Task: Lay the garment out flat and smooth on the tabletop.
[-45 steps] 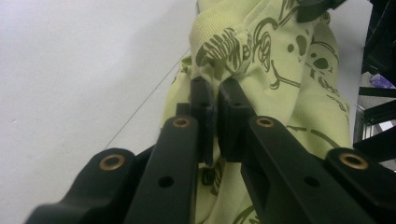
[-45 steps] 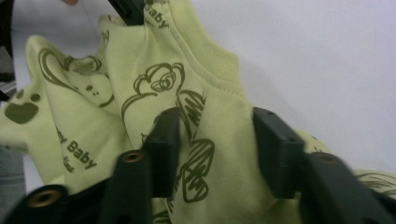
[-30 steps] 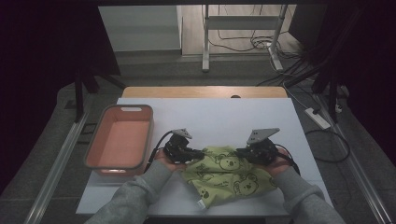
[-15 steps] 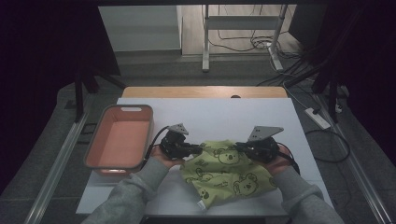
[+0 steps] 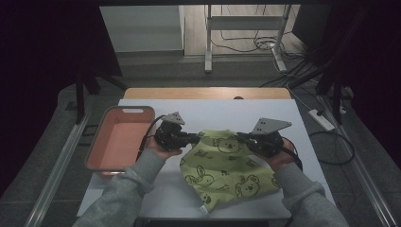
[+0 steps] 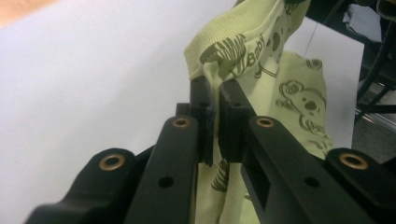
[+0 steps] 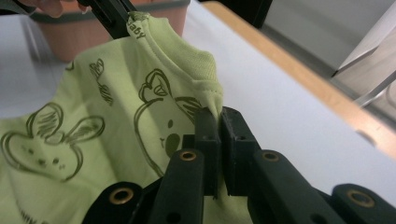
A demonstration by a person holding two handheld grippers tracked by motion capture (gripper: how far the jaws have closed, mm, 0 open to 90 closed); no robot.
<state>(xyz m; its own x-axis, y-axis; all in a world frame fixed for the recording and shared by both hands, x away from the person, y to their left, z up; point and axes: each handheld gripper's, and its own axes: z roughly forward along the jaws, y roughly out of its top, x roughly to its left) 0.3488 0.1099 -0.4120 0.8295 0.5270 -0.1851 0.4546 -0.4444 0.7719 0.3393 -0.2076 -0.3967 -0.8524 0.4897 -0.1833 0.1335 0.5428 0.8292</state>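
Note:
A light green baby garment (image 5: 222,165) printed with dark bunnies and koalas lies partly on the white table, its upper edge lifted. My left gripper (image 5: 193,137) is shut on the garment's ribbed edge (image 6: 224,51) at the left. My right gripper (image 5: 242,138) is shut on the same edge (image 7: 205,74) at the right. Between the two grips the cloth (image 7: 93,126) hangs stretched and slopes down toward the person. In the right gripper view the left gripper's jaws (image 7: 112,16) pinch the far corner.
A salmon-pink tub (image 5: 120,142) with a grey rim stands at the table's left side. The white table top (image 5: 227,111) extends behind the garment to a wooden strip (image 5: 208,93). Cables and a stand's legs (image 5: 246,42) lie on the floor beyond.
Both grippers have risen with the garment's upper edge, so more of the cloth is off the table and it hangs more stretched between them.

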